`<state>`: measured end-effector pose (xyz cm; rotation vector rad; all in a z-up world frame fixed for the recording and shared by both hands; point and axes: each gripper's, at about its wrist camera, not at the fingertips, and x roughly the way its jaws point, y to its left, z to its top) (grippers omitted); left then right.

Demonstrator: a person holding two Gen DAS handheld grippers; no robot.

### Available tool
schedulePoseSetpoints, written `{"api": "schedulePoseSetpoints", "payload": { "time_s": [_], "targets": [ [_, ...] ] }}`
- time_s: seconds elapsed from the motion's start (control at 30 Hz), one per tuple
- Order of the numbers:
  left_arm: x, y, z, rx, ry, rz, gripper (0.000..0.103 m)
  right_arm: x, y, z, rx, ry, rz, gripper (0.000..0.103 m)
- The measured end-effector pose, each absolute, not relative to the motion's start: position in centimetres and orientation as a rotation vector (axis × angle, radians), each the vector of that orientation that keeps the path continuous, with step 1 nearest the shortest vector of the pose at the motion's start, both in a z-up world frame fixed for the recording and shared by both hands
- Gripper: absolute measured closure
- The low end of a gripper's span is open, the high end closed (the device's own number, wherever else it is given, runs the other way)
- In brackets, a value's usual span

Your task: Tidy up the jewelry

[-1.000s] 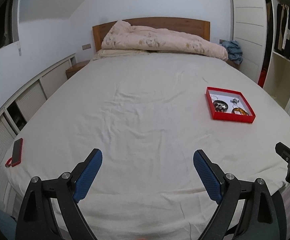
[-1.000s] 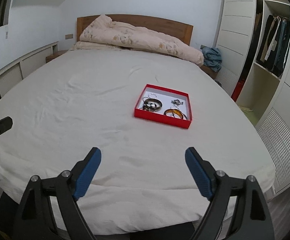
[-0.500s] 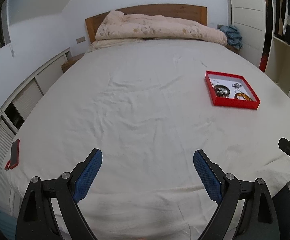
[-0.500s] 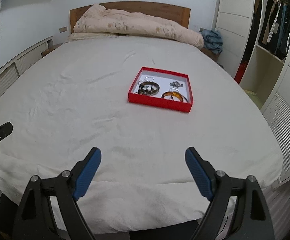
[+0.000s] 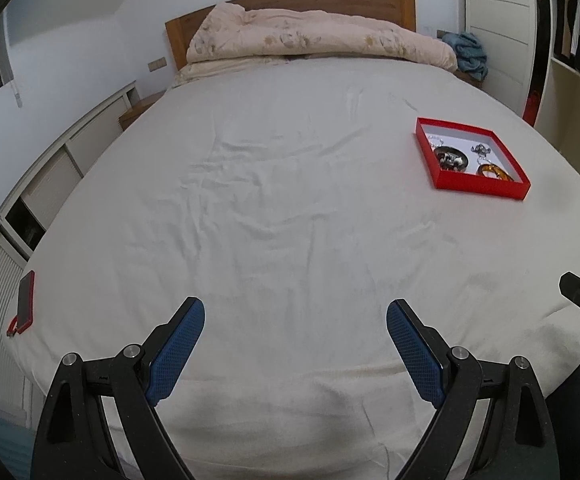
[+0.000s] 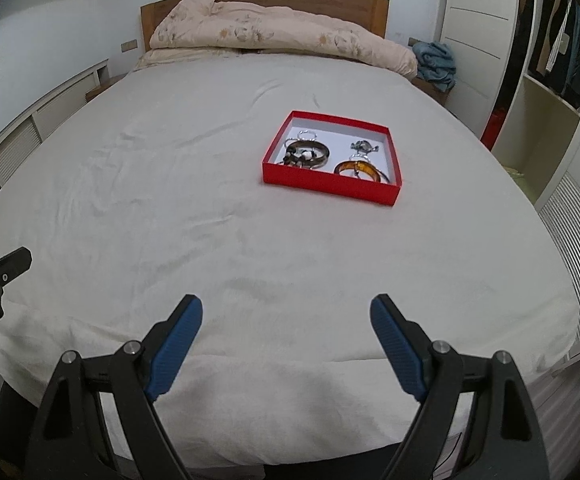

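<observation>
A shallow red tray (image 6: 330, 189) with a white floor lies on the white bed sheet; it also shows in the left wrist view (image 5: 480, 189) at the right. In it lie a dark bracelet with beads (image 6: 308, 152), an amber bangle (image 6: 360, 170), a thin silver ring (image 6: 307, 135) and a small silver piece (image 6: 364, 146). My right gripper (image 6: 286, 316) is open and empty above the foot of the bed, well short of the tray. My left gripper (image 5: 295, 318) is open and empty, further left of the tray.
A phone in a red case (image 5: 25, 300) lies at the bed's left edge. A folded beige duvet (image 6: 282, 36) lies against the wooden headboard. White cabinets run along the left, a wardrobe with hanging clothes (image 6: 562, 60) stands at the right.
Both grippers have risen and moved forward over the foot of the bed, so the tray looks nearer and seen from higher. Both stay open and empty.
</observation>
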<state>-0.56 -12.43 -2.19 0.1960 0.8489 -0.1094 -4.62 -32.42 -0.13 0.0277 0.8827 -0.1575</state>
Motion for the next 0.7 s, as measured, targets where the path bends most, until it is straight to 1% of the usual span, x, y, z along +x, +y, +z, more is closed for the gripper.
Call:
{"api": "schedulePoseSetpoints", "payload": {
  "time_s": [0.7],
  "targets": [
    [0.0, -12.14, -3.1, 0.204, 0.874, -0.104, 0.012, -4.22, -32.1, -0.85, 0.03, 0.904, -0.149, 0.018]
  ]
}}
